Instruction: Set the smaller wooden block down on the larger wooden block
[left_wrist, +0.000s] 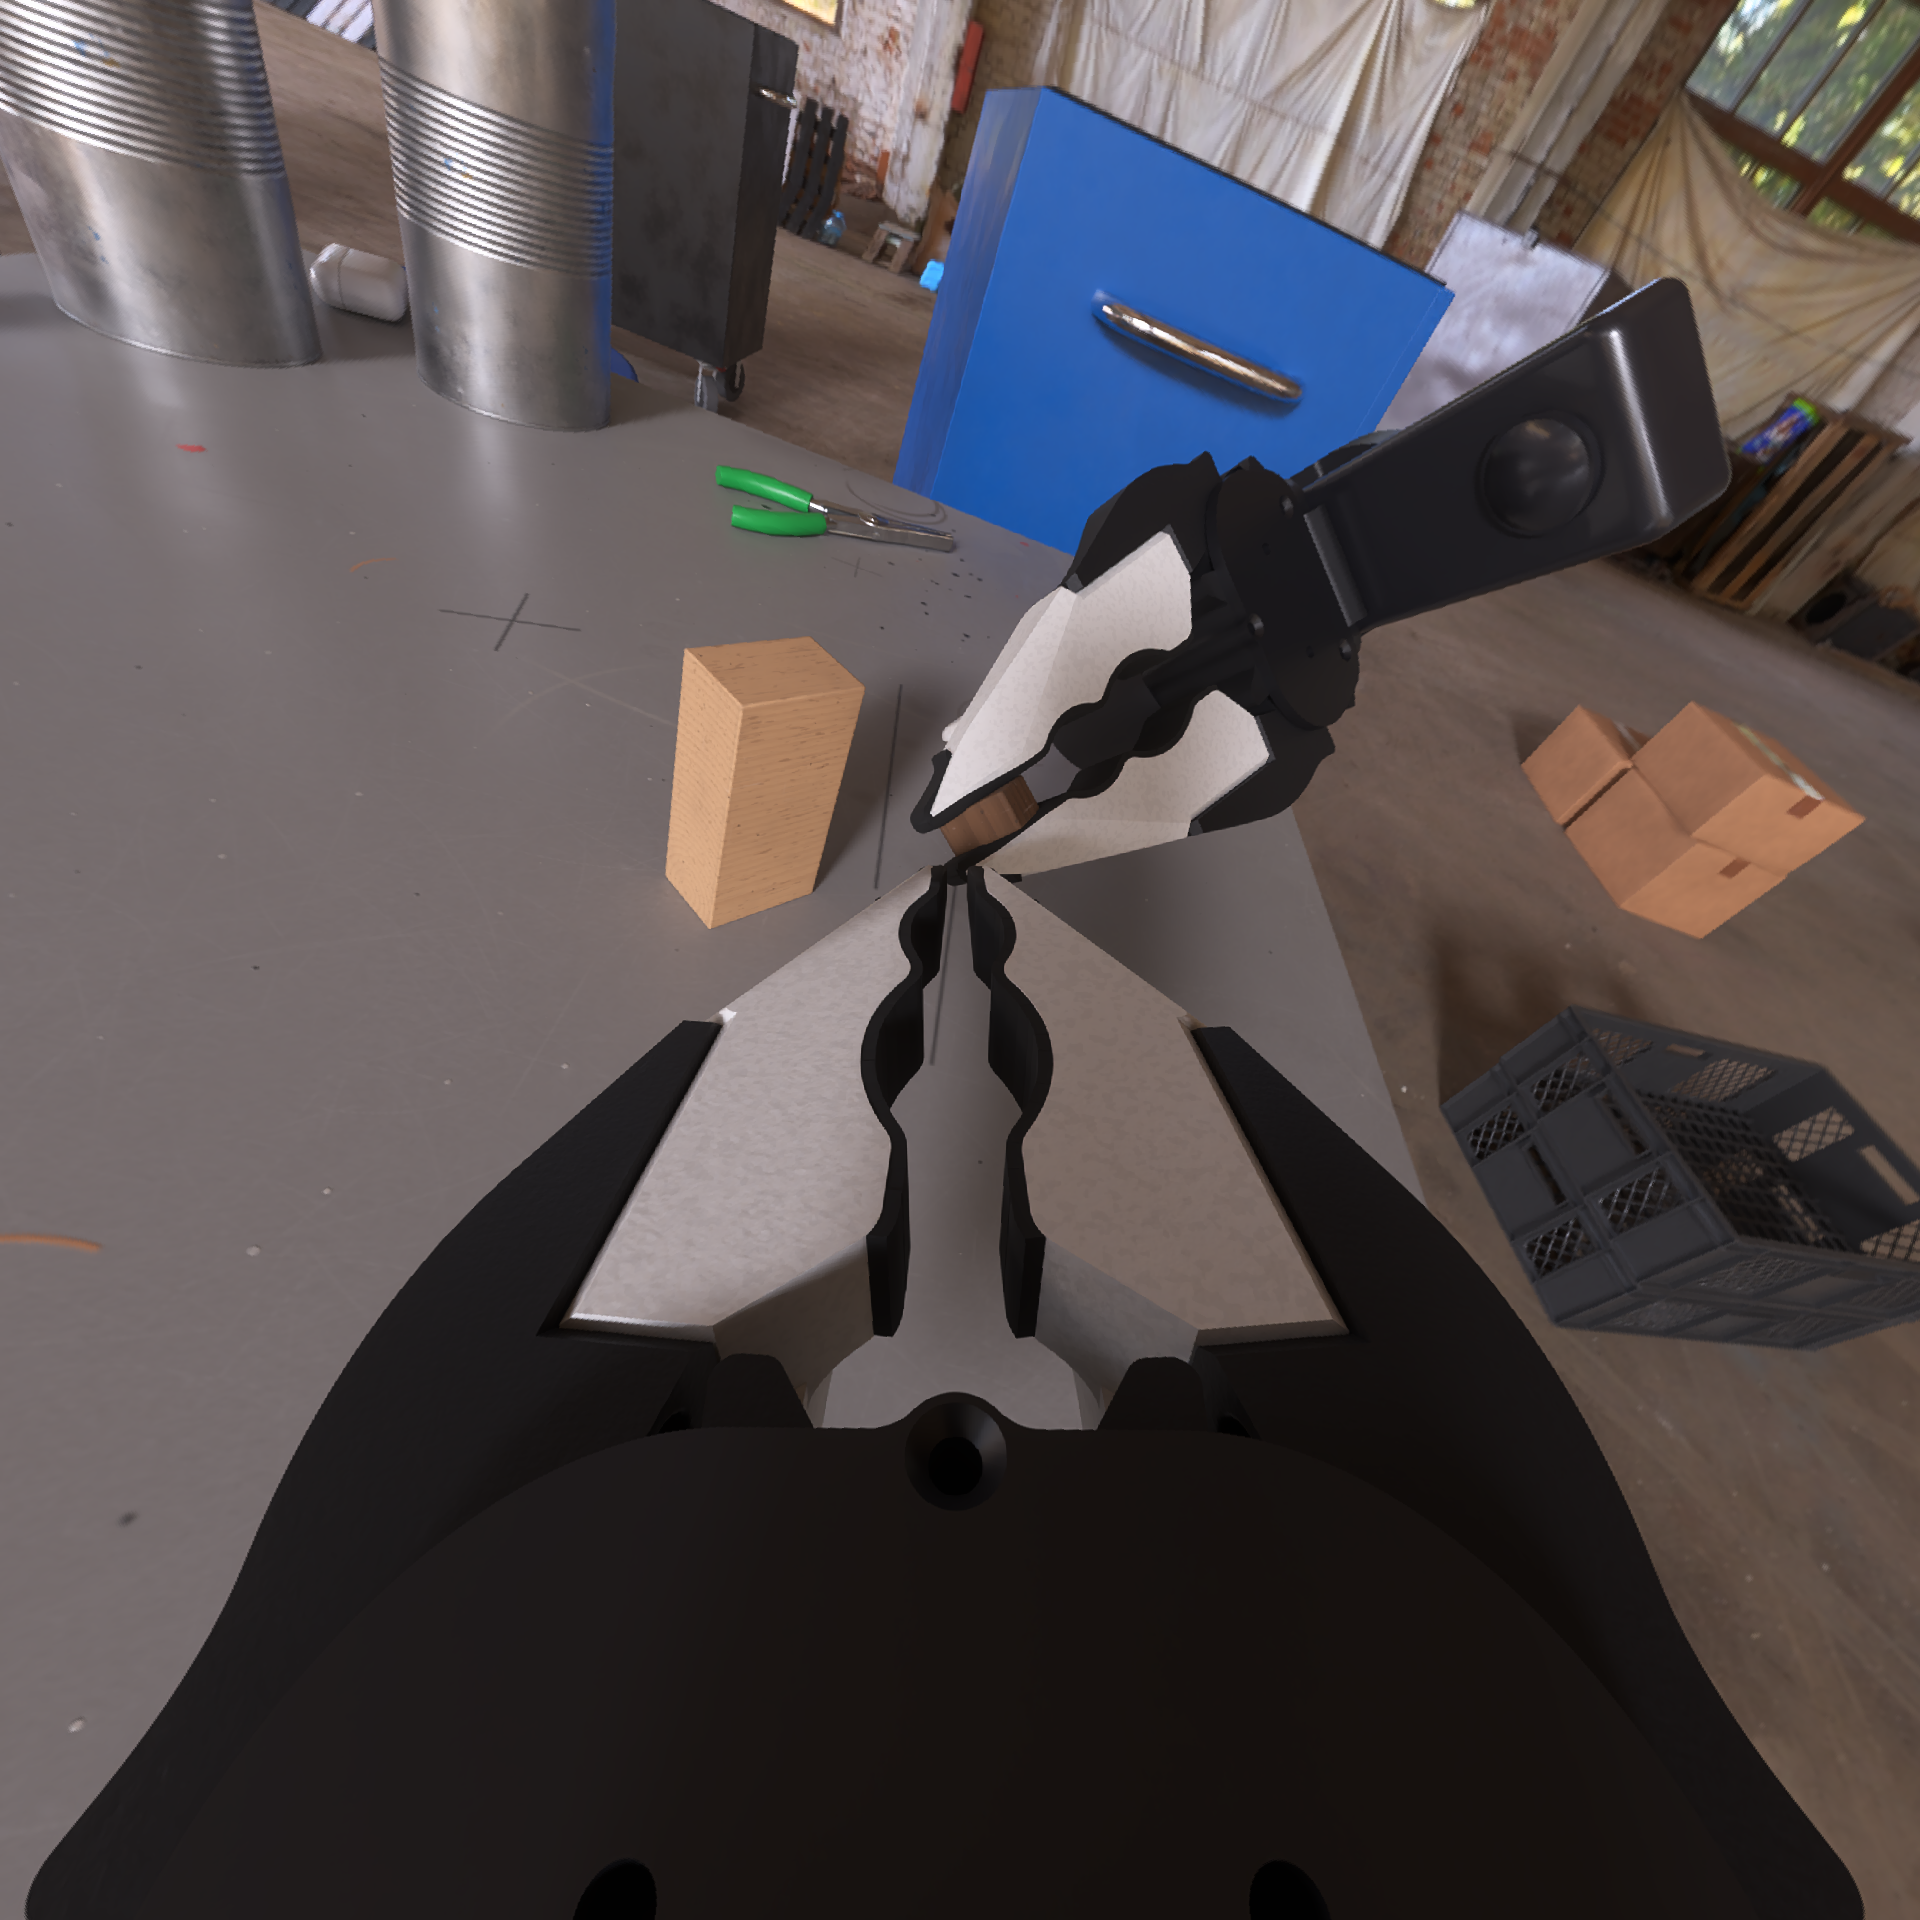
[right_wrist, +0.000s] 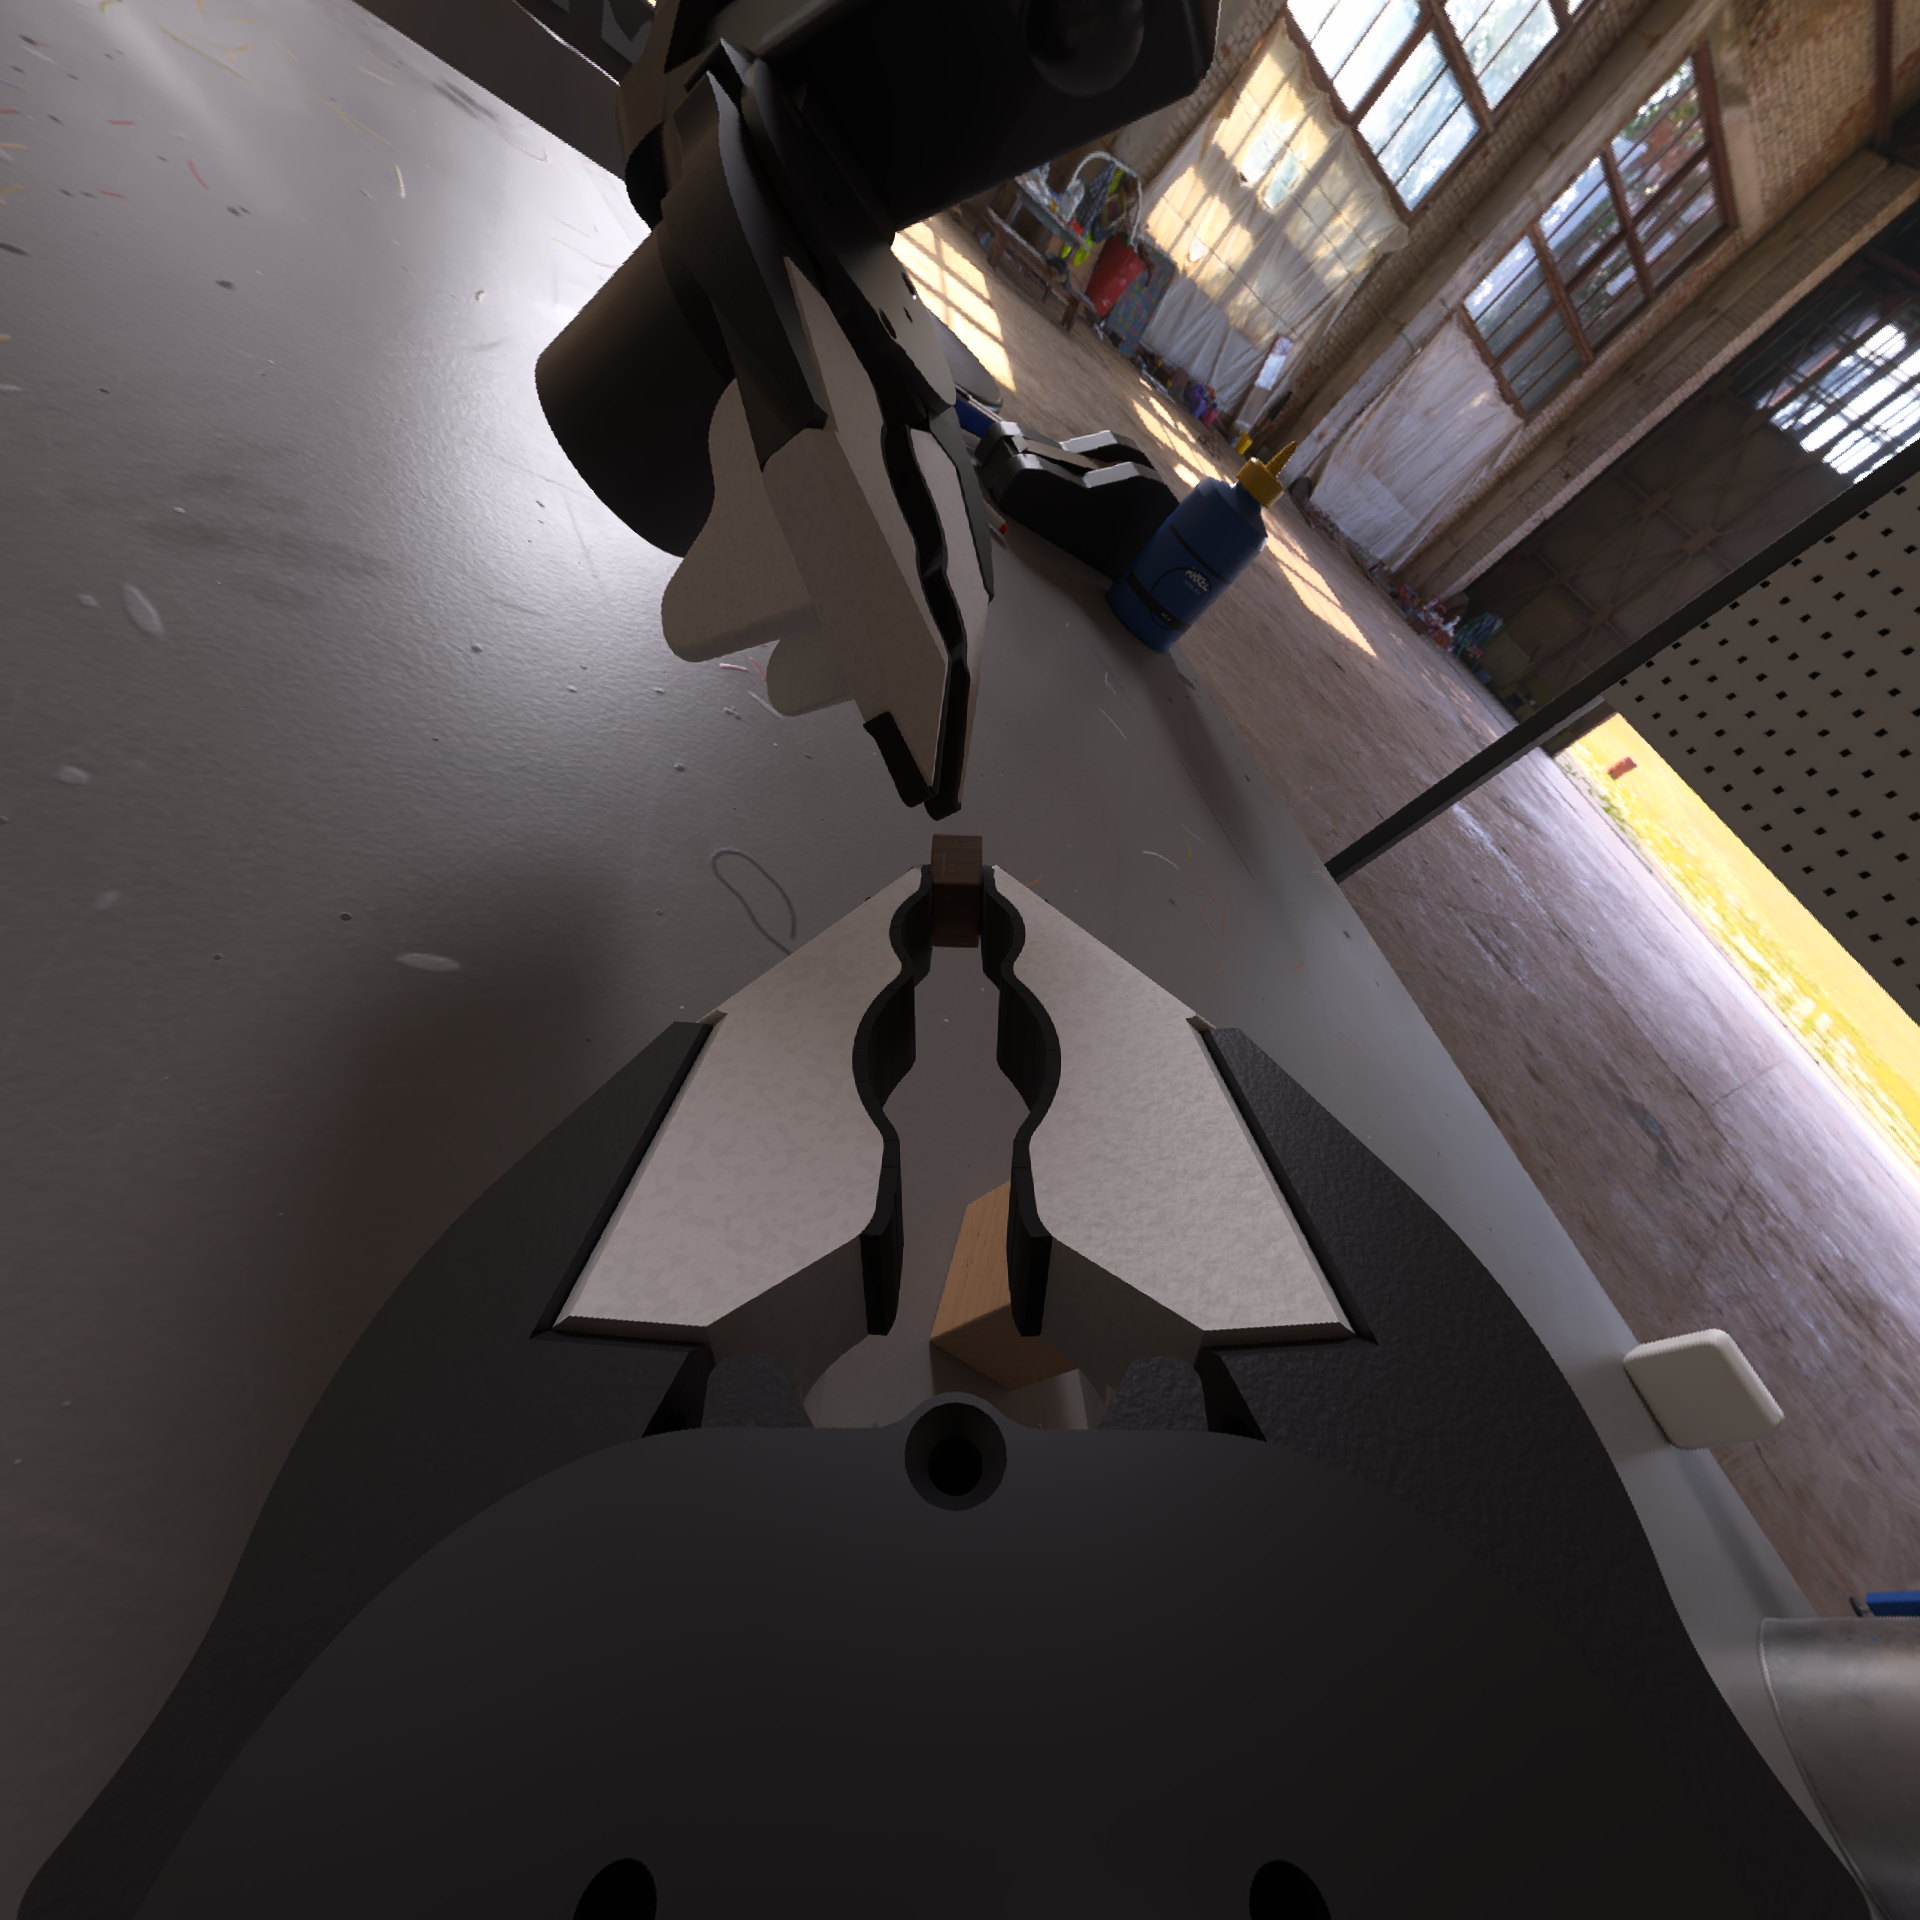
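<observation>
The larger wooden block (left_wrist: 758, 779), light and tall, stands upright on the grey table (left_wrist: 312, 883). My right gripper (left_wrist: 971, 840) is shut on the smaller wooden block (left_wrist: 992, 826), a dark brown cube, held low just right of the larger block. In the right wrist view the cube (right_wrist: 954, 899) sits between my right gripper's (right_wrist: 956, 883) fingertips, and the larger block (right_wrist: 977, 1288) shows between the finger bases. My left gripper (left_wrist: 956, 881) is shut and empty, its tips almost touching the cube; it also shows in the right wrist view (right_wrist: 940, 805).
Green-handled pliers (left_wrist: 821, 509) lie beyond the larger block. Two metal cylinders (left_wrist: 499, 208) stand at the far left. A blue glue bottle (right_wrist: 1195, 561) stands near the table edge. Off the table are a blue cabinet (left_wrist: 1143, 312), cardboard boxes (left_wrist: 1683, 821) and a dark crate (left_wrist: 1704, 1174).
</observation>
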